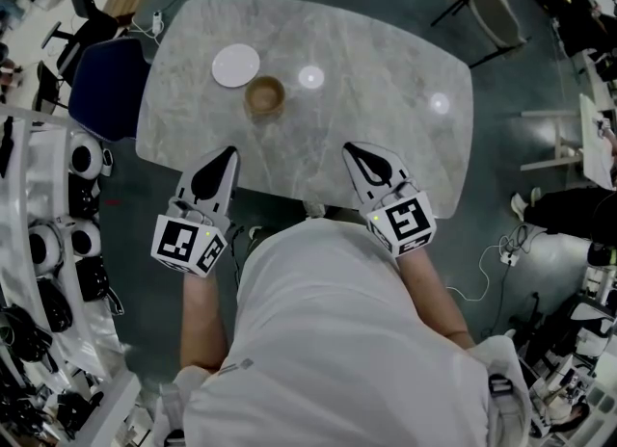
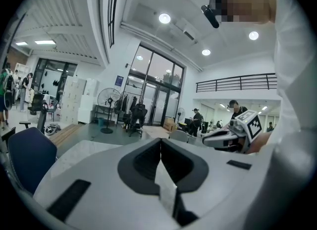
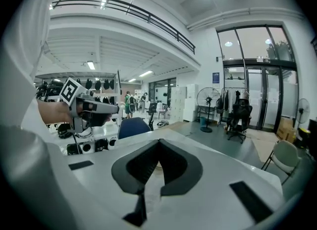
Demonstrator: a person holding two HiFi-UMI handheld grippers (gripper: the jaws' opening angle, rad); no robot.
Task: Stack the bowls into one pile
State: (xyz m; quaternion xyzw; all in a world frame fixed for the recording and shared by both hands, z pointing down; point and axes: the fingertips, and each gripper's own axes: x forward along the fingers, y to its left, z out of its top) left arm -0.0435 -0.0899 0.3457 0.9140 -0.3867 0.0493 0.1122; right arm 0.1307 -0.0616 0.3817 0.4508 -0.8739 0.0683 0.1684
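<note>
Since both bowls sit on the far-left part of the surface (image 1: 386,50), the geometry favours the left side.

- Wooden bowl (image 1: 264,95): upright and mouth up. It is the nearer of the two to the person.
- White bowl (image 1: 236,65): just beyond the wooden one and to its left. It looks flat from above, so it could be a shallow bowl or a plate. The rims touch or nearly touch; I can't tell which. The two lie side by side, not nested.
- Line through the pair runs diagonally, far-left to near-right. Both are round, so there is no long axis to align to.
- Left hand-held gripper (image 1: 228,156): hovers at the near edge of the surface. The bowls lie ahead of it and slightly to its right. Its jaws are pressed together with nothing between them.
- Right hand-held gripper (image 1: 353,151): also at the near edge. The bowls lie ahead of it and well off to its left, so it is the farther hand. It is clenched and empty too.
- Neither gripper view shows the bowls, because each hand-held gripper's own body blocks the low part of its view.

My read: the left hand has the short, nearly straight reach to the wooden bowl, while the right would have to cross over. Either one needs its jaws apart before it can take a rim. Main risk is that a reach for the wooden bowl nudges the white one, given how close they sit.
</note>
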